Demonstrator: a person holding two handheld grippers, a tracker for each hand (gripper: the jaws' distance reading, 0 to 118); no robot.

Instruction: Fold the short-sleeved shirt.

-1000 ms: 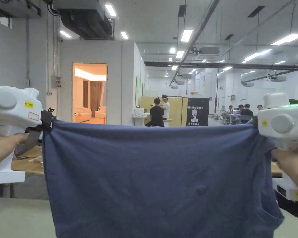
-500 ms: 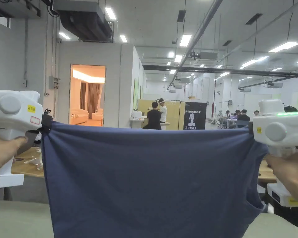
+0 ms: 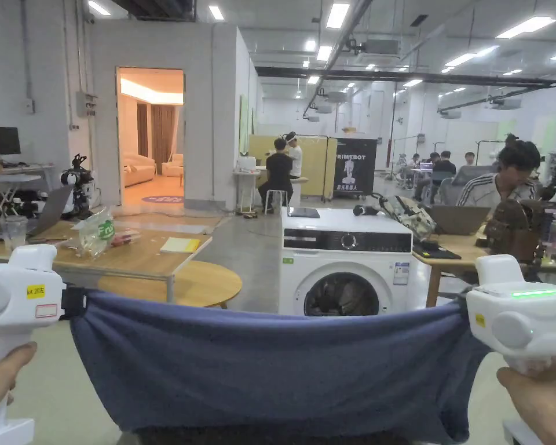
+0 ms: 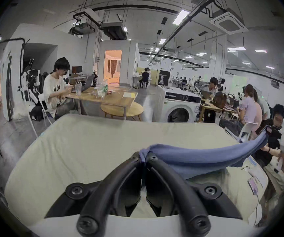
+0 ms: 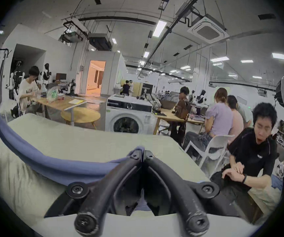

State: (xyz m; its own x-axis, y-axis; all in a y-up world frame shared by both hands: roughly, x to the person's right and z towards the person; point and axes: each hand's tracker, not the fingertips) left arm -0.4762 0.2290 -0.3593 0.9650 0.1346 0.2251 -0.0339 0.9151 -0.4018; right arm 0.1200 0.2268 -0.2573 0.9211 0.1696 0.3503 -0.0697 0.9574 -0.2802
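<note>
A: What was the surface?

B: A pale cream padded bench point(image 4: 90, 148), bare apart from some papers near its right edge. Behind its far edge stood a white washing machine point(image 3: 343, 261), a round wooden table point(image 3: 196, 284) and a long wooden desk point(image 3: 126, 255). People sat at desks on both sides; an orange-lit doorway point(image 3: 150, 133) was at the back.

A: Left gripper?

B: The left gripper point(image 4: 143, 157) had its jaws clamped together on a bunched corner of the blue shirt point(image 3: 271, 371). In the head view it point(image 3: 74, 302) sat at the cloth's left end, a hand point(image 3: 2, 371) under the white body.

A: Right one?

B: Same. The right gripper point(image 5: 142, 152) was pinched closed on the other corner, with fabric squeezed between both jaws. In the head view it point(image 3: 467, 313) was at the cloth's right end.

A: And the shirt?

B: Stretched between the two, sagging in the middle, hanging above the bench's near edge. Whether the bottom hem touched the bench, I couldn't tell.
</note>
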